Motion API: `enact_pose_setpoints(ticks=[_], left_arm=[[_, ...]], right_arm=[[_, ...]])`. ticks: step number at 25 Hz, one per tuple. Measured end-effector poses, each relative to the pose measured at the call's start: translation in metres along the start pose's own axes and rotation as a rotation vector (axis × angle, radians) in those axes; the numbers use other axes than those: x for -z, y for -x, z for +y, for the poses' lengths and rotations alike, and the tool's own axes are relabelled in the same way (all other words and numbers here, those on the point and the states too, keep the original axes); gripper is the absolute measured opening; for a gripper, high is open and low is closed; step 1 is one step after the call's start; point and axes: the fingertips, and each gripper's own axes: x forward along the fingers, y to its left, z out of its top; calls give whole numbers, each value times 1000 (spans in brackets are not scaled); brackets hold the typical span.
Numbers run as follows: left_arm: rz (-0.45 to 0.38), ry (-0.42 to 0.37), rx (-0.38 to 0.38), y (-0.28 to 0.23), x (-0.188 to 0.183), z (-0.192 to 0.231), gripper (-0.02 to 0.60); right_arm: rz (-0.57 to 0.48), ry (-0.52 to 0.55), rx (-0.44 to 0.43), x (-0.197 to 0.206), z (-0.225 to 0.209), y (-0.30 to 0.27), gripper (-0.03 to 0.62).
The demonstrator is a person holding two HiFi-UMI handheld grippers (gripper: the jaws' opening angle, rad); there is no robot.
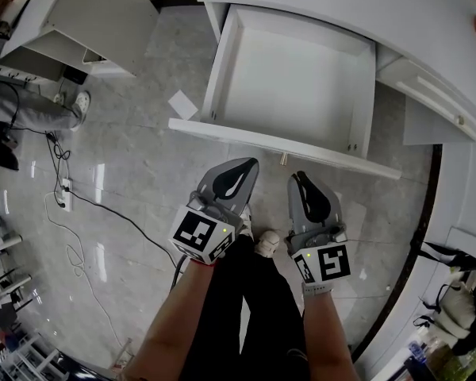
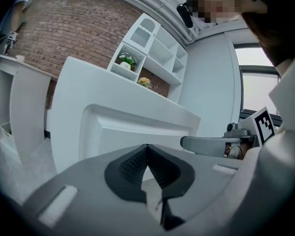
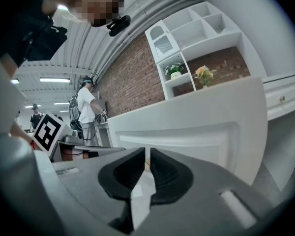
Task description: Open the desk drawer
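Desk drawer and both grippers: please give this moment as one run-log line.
drawer: pulled open, empty | left gripper: shut, empty | right gripper: jaws slightly apart, empty

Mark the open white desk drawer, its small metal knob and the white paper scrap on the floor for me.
open white desk drawer (image 1: 222, 132), head view, on its front panel.
small metal knob (image 1: 284, 159), head view, on its round end.
white paper scrap (image 1: 182, 105), head view, on its middle.

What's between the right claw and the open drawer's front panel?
Nothing but bare floor tile separates the right claw from the drawer front, seen in the head view.
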Motion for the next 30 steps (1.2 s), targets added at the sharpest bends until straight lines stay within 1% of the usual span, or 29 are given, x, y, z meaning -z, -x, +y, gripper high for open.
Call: enact_pose_setpoints(ticks=[1, 2, 10, 15, 20, 30], left_arm=[[-3, -5, 0, 2, -2, -2, 2], [-6, -10, -2, 5, -4, -4, 2], [-46, -8, -26, 24, -40, -26, 2], [-83, 19, -41, 35, -68, -36, 2], [-108, -8, -40, 46, -98, -47, 2], [-120, -35, -19, 67, -143, -69, 2]], right_arm=[[-9, 4, 1, -6, -2, 4, 16], [-14, 7, 1, -11, -3, 9, 3], [-21, 12, -24, -53, -11, 40, 2], [-35, 41, -39, -84, -8, 60, 2], [-62, 56, -41, -116, -4, 76, 2], [-83, 71, -34, -164, 6, 98, 2]])
